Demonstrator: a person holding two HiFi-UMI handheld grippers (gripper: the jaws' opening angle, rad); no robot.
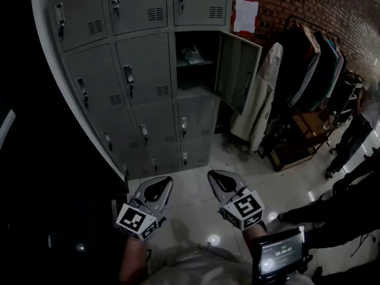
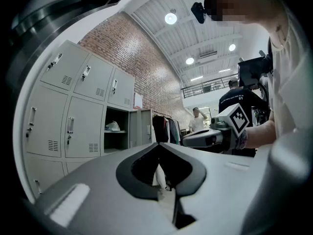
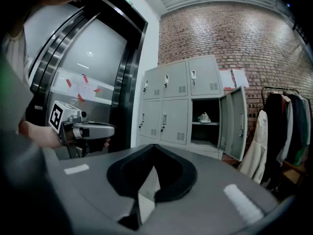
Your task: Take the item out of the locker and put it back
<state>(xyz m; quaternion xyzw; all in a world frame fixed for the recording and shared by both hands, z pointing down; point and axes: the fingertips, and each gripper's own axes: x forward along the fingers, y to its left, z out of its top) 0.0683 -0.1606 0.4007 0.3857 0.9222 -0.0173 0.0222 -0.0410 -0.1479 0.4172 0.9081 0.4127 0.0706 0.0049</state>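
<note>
1. Left gripper. My grey two-jaw left gripper (image 1: 165, 181) is held about level in front of me, over the pale glossy floor (image 1: 196, 159). Its jaws are brought fully together at the tips. Nothing sits between them and nothing is gripped.

2. Right gripper. My grey two-jaw right gripper (image 1: 212, 174) is beside the left one, with a gap between the two. It points towards the lockers. Its jaws are likewise closed tip to tip and hold nothing.

3. Task item. The small white crumpled item (image 1: 192, 55) lies on the thin metal shelf (image 1: 194, 65) inside the open compartment (image 1: 196, 79). This compartment is in the right-hand column of the grey metal locker bank (image 1: 136, 70). The item is well apart from both grippers, and neither touches it.

4. Locker door. The grey hinged door (image 1: 238, 70) of that compartment stands swung out to the right. All the other doors in view are closed.

5. Surroundings. To the right of the locker bank, a dark clothes rack (image 1: 309, 58) carries hanging garments in front of the red brick wall (image 1: 332, 5).
</note>
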